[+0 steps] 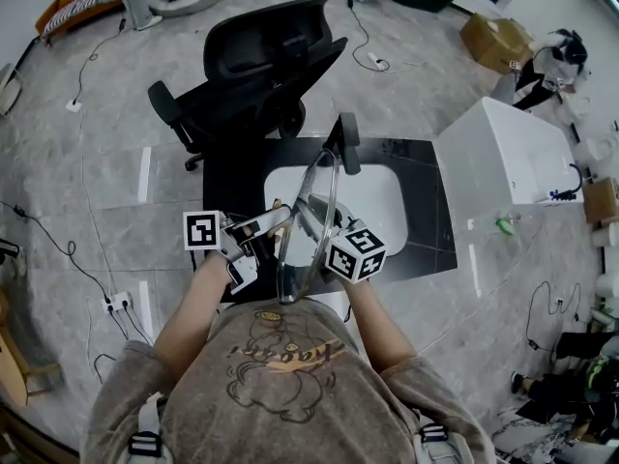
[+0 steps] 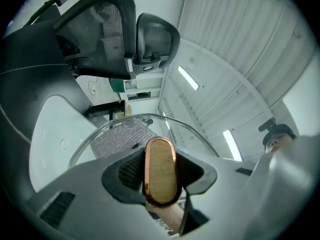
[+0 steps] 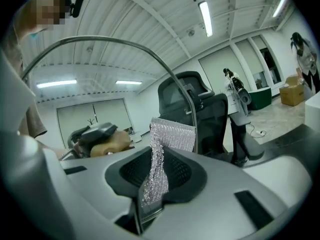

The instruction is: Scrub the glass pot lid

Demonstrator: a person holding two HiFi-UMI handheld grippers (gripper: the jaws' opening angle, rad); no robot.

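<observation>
I hold the glass pot lid [image 1: 308, 222] upright on its edge over the white sink [image 1: 379, 201]. My left gripper [image 1: 259, 238] is shut on the lid's wooden knob [image 2: 160, 172], which fills the space between its jaws [image 2: 161, 173]. In the left gripper view, the lid's rim [image 2: 145, 117] arches behind the knob. From the lid's other side my right gripper [image 1: 329, 246] is shut on a silver mesh scrub cloth [image 3: 161, 151]. The cloth stands up from the jaws [image 3: 152, 180] close against the glass, and the lid's metal rim [image 3: 165, 69] curves over it. Through the glass the cloth [image 2: 122, 136] shows in the left gripper view.
A black faucet [image 1: 345, 141] rises at the sink's far edge, set in a black counter [image 1: 426, 211]. A black office chair [image 1: 261, 75] stands beyond it. A white cabinet [image 1: 513, 158] is at the right, a cardboard box [image 1: 495, 39] farther off. Cables trail over the floor.
</observation>
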